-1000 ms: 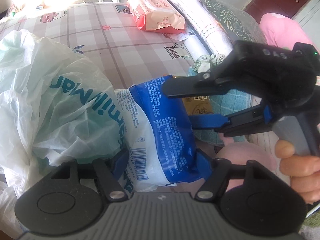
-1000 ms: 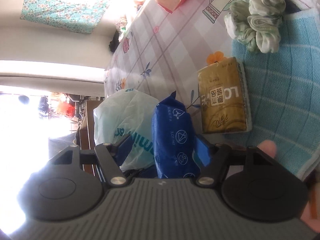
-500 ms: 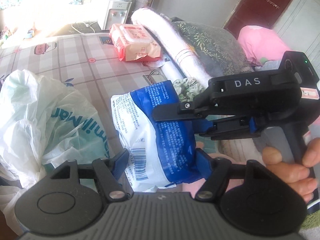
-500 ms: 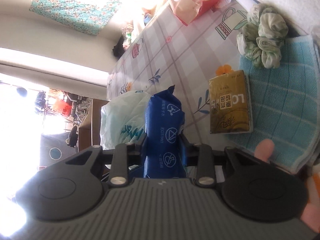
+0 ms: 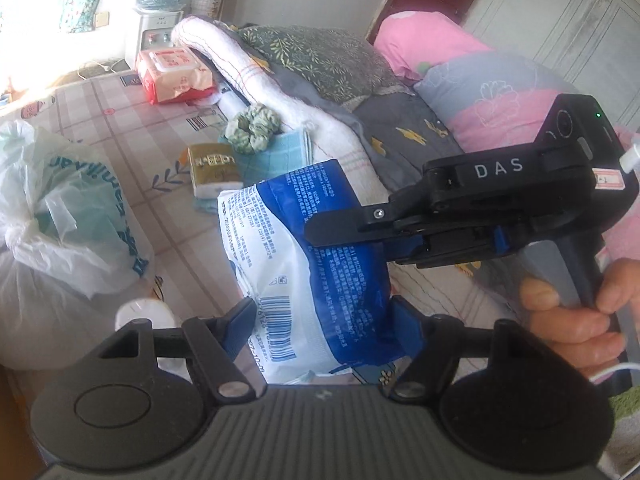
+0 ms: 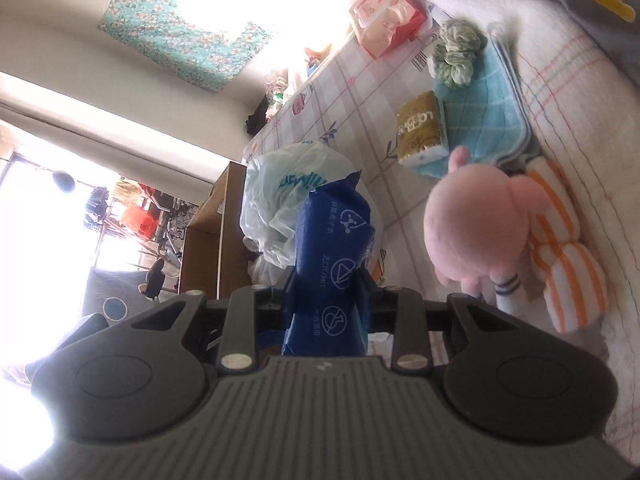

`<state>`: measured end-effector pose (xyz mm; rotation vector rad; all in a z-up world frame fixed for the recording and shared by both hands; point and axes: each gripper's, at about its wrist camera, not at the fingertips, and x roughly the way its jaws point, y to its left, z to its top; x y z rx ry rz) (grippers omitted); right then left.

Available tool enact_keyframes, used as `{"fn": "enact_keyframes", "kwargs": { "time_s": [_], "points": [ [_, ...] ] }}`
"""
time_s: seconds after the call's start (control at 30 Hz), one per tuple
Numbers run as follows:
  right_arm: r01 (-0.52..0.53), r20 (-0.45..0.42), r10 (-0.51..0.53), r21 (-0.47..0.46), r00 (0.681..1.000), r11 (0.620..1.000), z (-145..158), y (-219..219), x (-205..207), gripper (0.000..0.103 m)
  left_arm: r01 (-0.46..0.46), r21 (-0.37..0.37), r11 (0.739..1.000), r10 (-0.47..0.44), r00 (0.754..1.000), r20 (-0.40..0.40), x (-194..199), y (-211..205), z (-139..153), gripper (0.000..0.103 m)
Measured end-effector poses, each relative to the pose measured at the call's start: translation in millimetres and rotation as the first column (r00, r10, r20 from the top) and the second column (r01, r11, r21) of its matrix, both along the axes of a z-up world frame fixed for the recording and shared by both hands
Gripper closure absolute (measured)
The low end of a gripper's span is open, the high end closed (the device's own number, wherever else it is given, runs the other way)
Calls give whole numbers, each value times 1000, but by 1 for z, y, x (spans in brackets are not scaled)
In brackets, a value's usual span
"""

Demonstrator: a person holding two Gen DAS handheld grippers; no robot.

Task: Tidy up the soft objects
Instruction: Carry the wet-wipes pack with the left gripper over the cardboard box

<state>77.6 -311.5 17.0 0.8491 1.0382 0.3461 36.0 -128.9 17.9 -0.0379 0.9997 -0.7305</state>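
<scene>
A blue-and-white tissue pack (image 5: 304, 276) hangs above the checked bed sheet (image 5: 120, 120), held from two sides. My left gripper (image 5: 322, 320) is shut on its lower end, a blue pad pressing on each side. My right gripper (image 5: 348, 248) comes in from the right, held by a hand (image 5: 576, 316), and clamps the pack's upper part. In the right wrist view the pack (image 6: 332, 240) stands upright, with my right gripper (image 6: 326, 292) squeezing it narrow.
A white plastic bag (image 5: 60, 208) lies at the left. Behind the pack are a gold tissue pack (image 5: 212, 168), a green scrunchie (image 5: 252, 128), a teal towel (image 5: 276, 156) and a red wipes pack (image 5: 172, 76). A pink plush toy (image 6: 476, 224) and an orange-striped cloth (image 6: 568, 272) lie at the right.
The right gripper's jaws have gone from wide to tight on the pack. Both grippers have risen with it, away from the plastic bag, so more of the bed shows.
</scene>
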Motion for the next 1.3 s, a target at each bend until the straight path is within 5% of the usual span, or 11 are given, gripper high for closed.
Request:
{"fn": "enact_keyframes", "kwargs": {
  "time_s": [0.27, 0.6, 0.87, 1.07, 1.3],
  "points": [
    [57, -132, -73, -118, 989, 991, -48, 2, -53, 76, 28, -40, 999, -33, 992, -120, -24, -2, -70, 29],
    [-22, -135, -27, -349, 991, 937, -44, 61, -36, 73, 0, -60, 998, -3, 999, -43, -37, 32, -59, 29],
    [-46, -130, 14, -250, 991, 967, -34, 91, -28, 71, -47, -62, 997, 42, 996, -73, -34, 56, -61, 33],
    [-59, -127, 43, -125, 991, 990, -41, 104, -28, 71, -117, 8, 993, 118, 988, -97, -29, 76, -69, 39],
    [39, -100, -53, -142, 994, 989, -51, 76, -36, 64, -151, 49, 987, 154, 985, -75, -26, 93, -66, 39]
  ]
}}
